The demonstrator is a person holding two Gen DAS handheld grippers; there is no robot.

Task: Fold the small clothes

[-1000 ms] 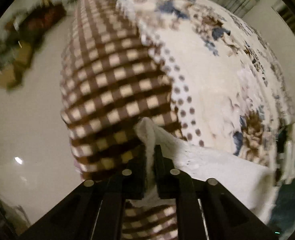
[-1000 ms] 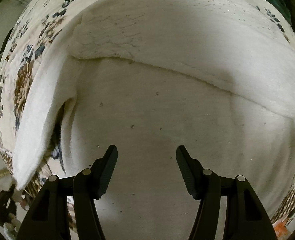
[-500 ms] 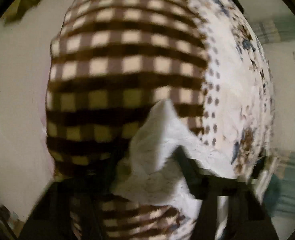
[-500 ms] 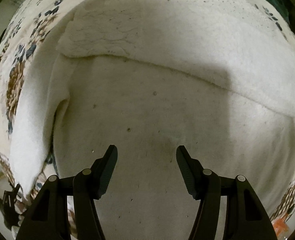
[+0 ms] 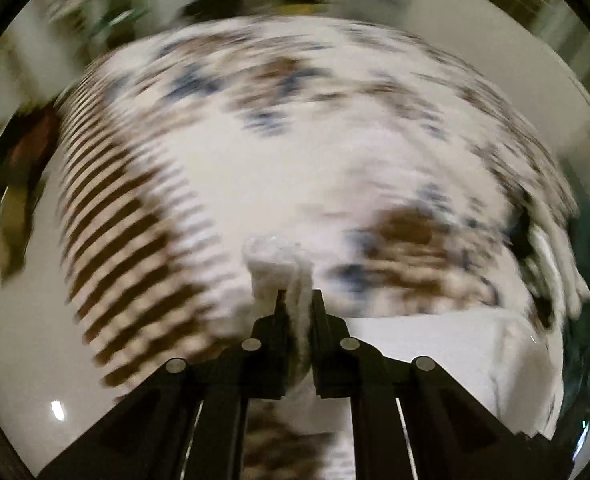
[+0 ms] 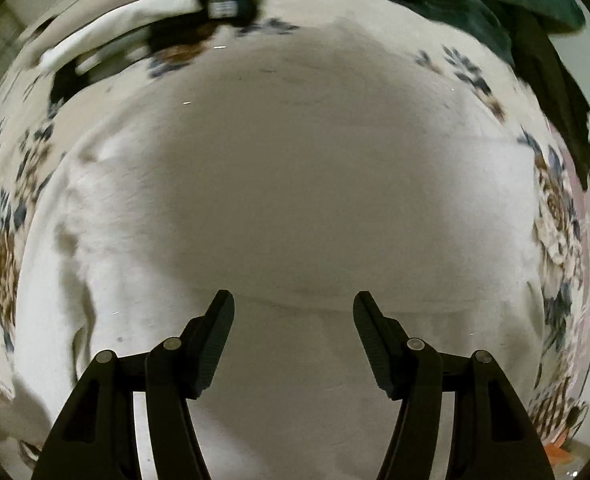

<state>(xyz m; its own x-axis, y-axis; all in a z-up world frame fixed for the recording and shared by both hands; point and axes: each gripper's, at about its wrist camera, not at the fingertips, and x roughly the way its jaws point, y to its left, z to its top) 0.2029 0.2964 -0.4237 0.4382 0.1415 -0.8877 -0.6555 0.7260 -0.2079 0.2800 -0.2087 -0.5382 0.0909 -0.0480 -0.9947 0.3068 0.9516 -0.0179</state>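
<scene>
A white fleecy garment lies spread on the floral bed cover and fills most of the right wrist view. My right gripper is open and empty, hovering low over the garment's middle. In the left wrist view, which is blurred by motion, my left gripper is shut on a bunched edge of the white garment, and the rest of the cloth trails down to the right over the bed.
The floral bed cover has a brown checked side on the left, with pale floor beyond. Dark green clothes lie at the far right. Black and white items lie at the far left.
My left gripper opened on the cloth half a second ago, then shut on its edge and swung right over the bed. The fold line in the right view has flattened out.
</scene>
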